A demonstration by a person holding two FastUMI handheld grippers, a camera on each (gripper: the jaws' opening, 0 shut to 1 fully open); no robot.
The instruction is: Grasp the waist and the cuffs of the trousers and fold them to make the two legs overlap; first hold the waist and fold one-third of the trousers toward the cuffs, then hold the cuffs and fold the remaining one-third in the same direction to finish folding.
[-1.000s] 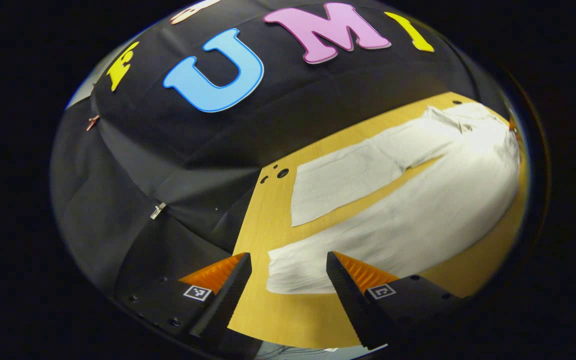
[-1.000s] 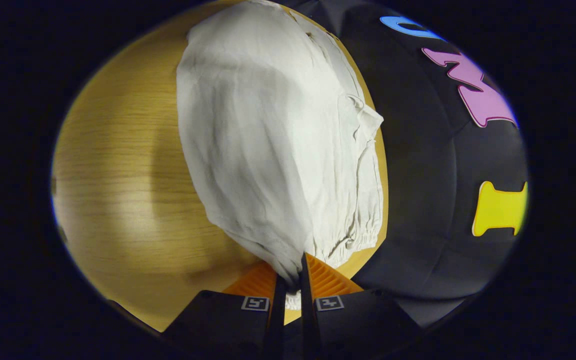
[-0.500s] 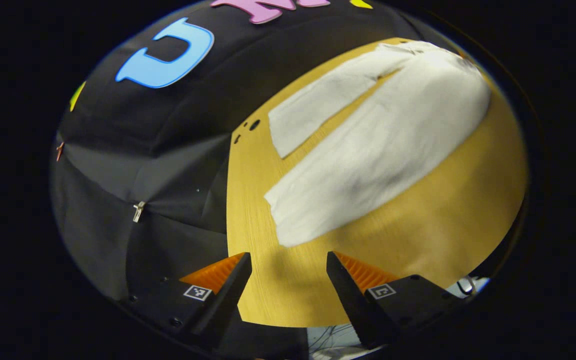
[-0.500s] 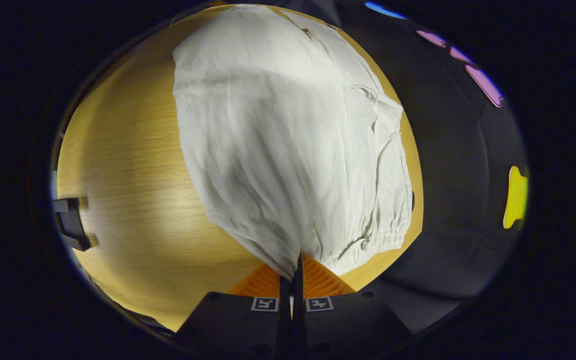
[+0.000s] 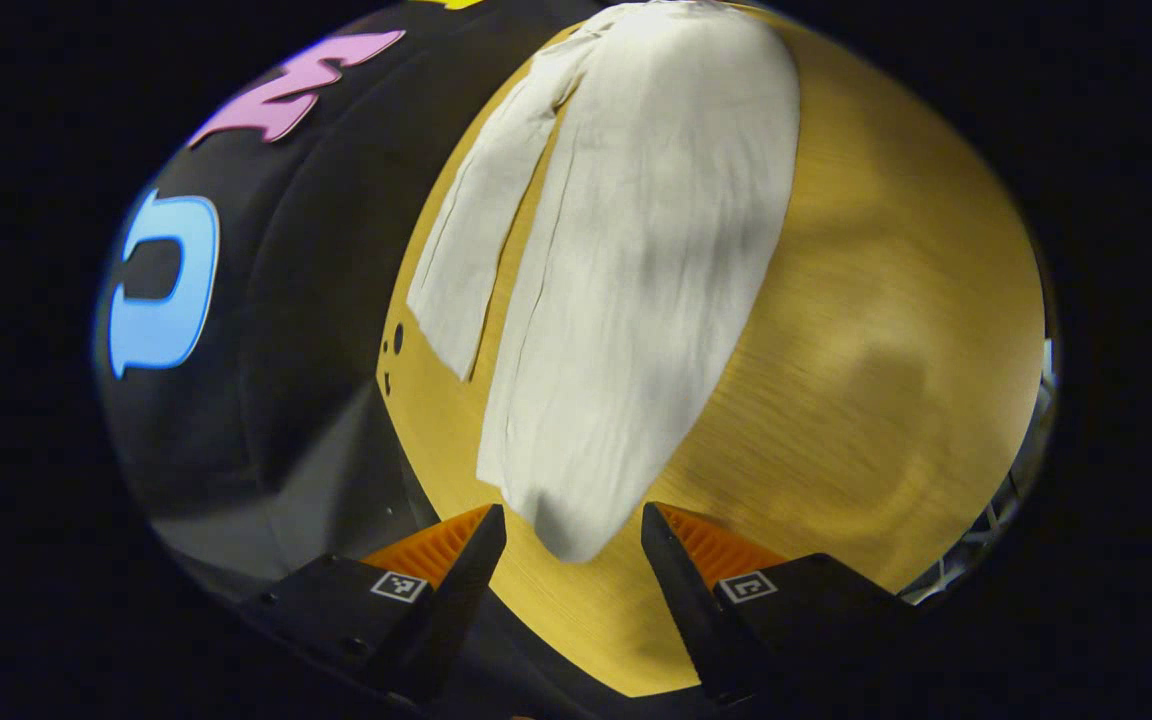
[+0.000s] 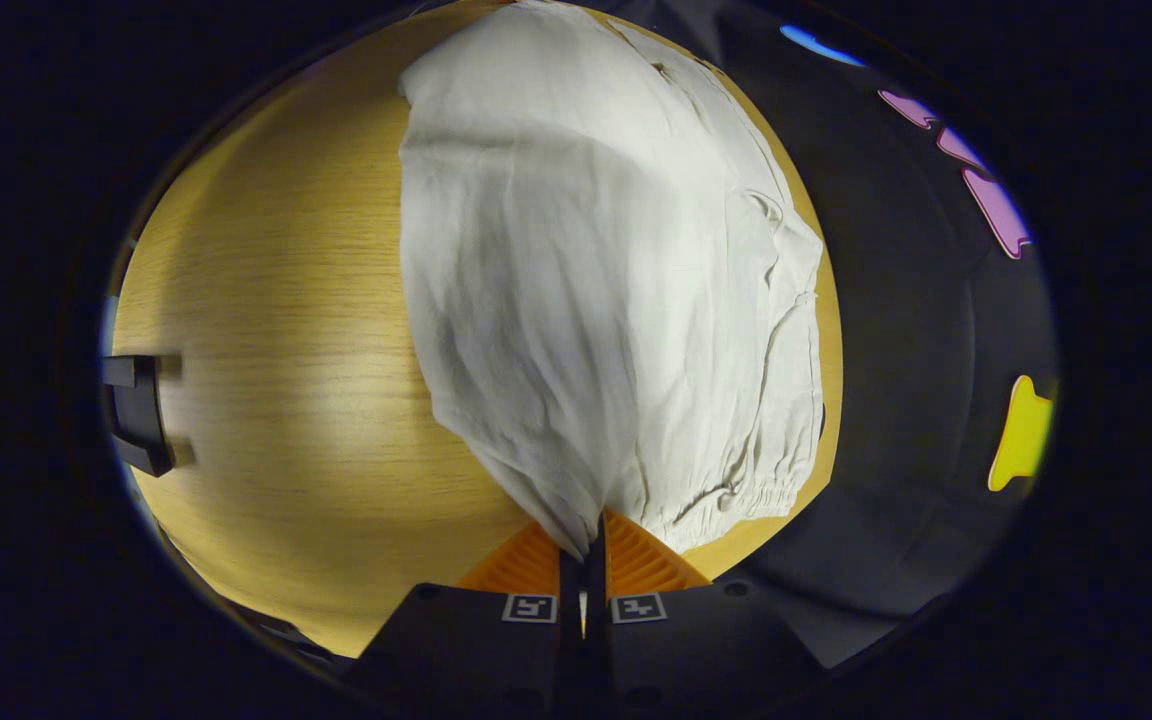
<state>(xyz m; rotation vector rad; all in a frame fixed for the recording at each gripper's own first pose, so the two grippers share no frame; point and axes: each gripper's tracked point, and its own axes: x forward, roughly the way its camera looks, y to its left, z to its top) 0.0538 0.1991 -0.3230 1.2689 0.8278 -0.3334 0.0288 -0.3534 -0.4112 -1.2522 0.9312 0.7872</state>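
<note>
White trousers [image 5: 626, 280] lie spread on the wooden table [image 5: 876, 330], the two legs side by side with a narrow gap. In the left gripper view the cuff of the nearer leg [image 5: 561, 520] reaches between the fingers of my left gripper [image 5: 573, 545], which stands open around it without pressing. In the right gripper view the waist end of the trousers [image 6: 596, 300] bulges up, and my right gripper [image 6: 582, 555] is shut on a corner of the waist. The elastic waistband [image 6: 746, 490] shows just to the right of the pinch.
The table's far edge meets the black cloth wall [image 5: 316, 300]. Small holes [image 5: 396, 340] mark the tabletop near the cuff of the farther leg. A black part of the other gripper [image 6: 136, 415] shows at the left rim of the right gripper view.
My left gripper has swung round and closed in on the nearer leg's cuff, which now lies between its open fingers. The right gripper keeps its hold on the waist, shifted only slightly.
</note>
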